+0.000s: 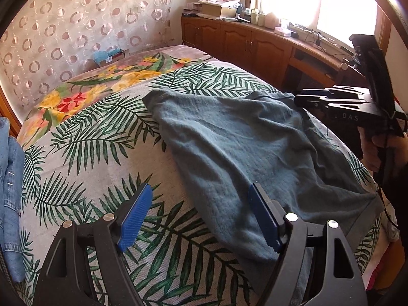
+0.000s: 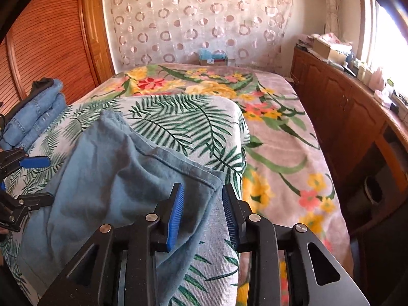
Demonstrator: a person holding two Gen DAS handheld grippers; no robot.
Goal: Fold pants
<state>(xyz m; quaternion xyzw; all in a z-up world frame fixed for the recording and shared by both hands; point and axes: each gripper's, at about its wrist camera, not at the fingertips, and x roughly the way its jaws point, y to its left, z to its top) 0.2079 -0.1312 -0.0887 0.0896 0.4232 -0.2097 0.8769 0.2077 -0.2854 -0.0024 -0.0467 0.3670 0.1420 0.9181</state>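
Blue-grey pants [image 1: 242, 140] [image 2: 114, 173] lie folded in a loose slab on the palm-leaf sheet [image 1: 102, 132] [image 2: 178, 122] of a bed. My left gripper [image 1: 199, 193] [image 2: 43, 179] hovers open over the near left edge of the pants, its right finger above the cloth and its left finger above bare sheet. My right gripper [image 2: 201, 204] [image 1: 303, 99] sits at the pants' hemmed right corner with its jaws a narrow gap apart. The cloth lies slack under its left finger and the pads do not press it. A hand grips its handle at the right of the left wrist view.
Folded denim jeans [image 1: 10, 178] [image 2: 38, 107] are stacked at the left edge of the bed. A floral blanket [image 2: 280, 140] covers the far and right part. Wooden cabinets [image 1: 255, 43] [image 2: 344, 117] with clutter run along the window side; a slatted wardrobe [image 2: 46, 38] stands left.
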